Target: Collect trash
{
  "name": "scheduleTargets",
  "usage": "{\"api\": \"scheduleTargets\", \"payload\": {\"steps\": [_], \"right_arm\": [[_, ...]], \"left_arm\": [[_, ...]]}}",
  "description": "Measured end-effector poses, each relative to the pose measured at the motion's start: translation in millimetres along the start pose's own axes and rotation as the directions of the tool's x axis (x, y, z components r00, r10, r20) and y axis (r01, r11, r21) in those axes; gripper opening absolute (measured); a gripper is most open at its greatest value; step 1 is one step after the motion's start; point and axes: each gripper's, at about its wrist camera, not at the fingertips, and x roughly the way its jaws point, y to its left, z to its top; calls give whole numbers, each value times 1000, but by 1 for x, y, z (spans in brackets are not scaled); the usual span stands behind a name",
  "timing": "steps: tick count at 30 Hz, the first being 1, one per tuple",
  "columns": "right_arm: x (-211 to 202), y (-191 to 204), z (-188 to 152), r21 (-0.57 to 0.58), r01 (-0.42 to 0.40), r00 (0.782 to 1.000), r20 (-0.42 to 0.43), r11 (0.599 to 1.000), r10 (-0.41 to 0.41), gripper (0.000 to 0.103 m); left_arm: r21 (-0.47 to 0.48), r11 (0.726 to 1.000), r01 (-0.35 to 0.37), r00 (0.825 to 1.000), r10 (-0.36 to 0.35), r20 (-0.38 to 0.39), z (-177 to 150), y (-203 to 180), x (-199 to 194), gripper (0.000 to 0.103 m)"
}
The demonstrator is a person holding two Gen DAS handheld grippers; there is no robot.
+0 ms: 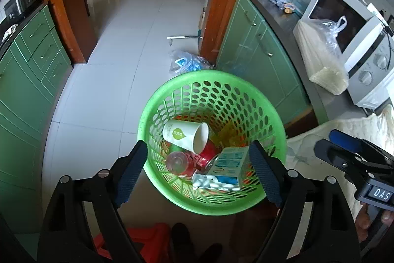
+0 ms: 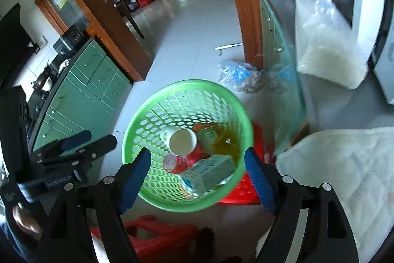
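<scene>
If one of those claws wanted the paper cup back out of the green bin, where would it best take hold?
Probably across the cup's side wall, coming from above. The paper cup lies on its side on top of the other trash in the green basket, mouth facing the camera, so its round wall is exposed. The left gripper hangs open above, empty.

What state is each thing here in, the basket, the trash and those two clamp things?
Green basket: upright, holding trash.
Paper cup: on its side inside.
Carton: lying inside.
Red can: lying under the cup.
Left gripper: open, empty, above the basket.
Right gripper: open, empty.
Plastic bag: crumpled on the floor.
</scene>
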Motion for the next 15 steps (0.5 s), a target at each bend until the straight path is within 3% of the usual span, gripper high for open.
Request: {"api": "scheduleTargets", "payload": {"steps": [5, 15], "right_arm": [[-32, -5, -9, -22, 35, 998, 48, 999, -34, 81], [-93, -24, -38, -20, 142, 984, 114, 990, -138, 89]], "left_arm": [[14, 1000, -9, 1000, 9, 26, -4, -6, -13, 88], [39, 998, 49, 995, -52, 81, -18, -37, -45, 91]]}}
